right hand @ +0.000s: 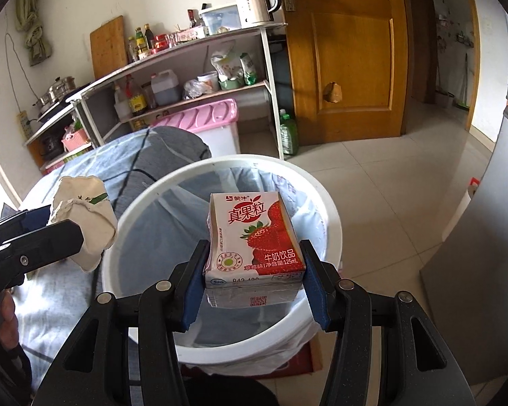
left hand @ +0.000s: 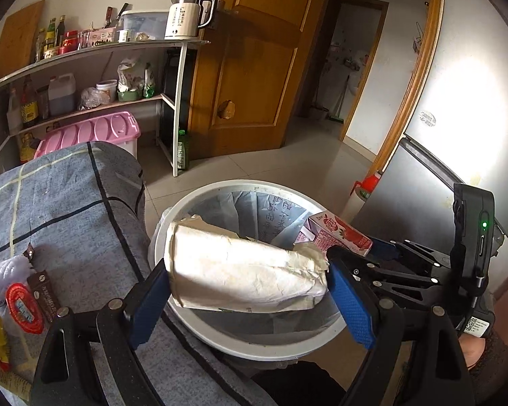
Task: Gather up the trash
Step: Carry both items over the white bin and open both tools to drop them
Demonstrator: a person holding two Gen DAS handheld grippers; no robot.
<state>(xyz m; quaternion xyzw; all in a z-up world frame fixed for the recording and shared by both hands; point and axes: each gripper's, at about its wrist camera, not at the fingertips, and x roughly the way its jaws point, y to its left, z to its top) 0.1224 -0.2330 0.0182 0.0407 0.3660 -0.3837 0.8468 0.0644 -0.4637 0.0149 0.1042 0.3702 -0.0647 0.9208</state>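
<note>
My left gripper (left hand: 250,299) is shut on a crumpled white paper package (left hand: 244,270), held lengthwise between the blue pads above the white trash bin (left hand: 172,223). The bin is lined with a pale plastic bag. My right gripper (right hand: 254,287) is shut on a strawberry milk carton (right hand: 254,237), red and white, held over the bin's (right hand: 152,189) mouth. The carton (left hand: 338,233) and the right gripper also show at the right of the left wrist view. In the right wrist view the paper package (right hand: 84,223) hangs at the left, over the bin's rim.
A table under a blue checked cloth (left hand: 67,203) stands left of the bin, with snack wrappers (left hand: 20,304) at its near corner. Behind are a pink-lidded box (left hand: 94,132), shelves with bottles (left hand: 84,77), a wooden door (left hand: 254,67) and a grey fridge (left hand: 457,118).
</note>
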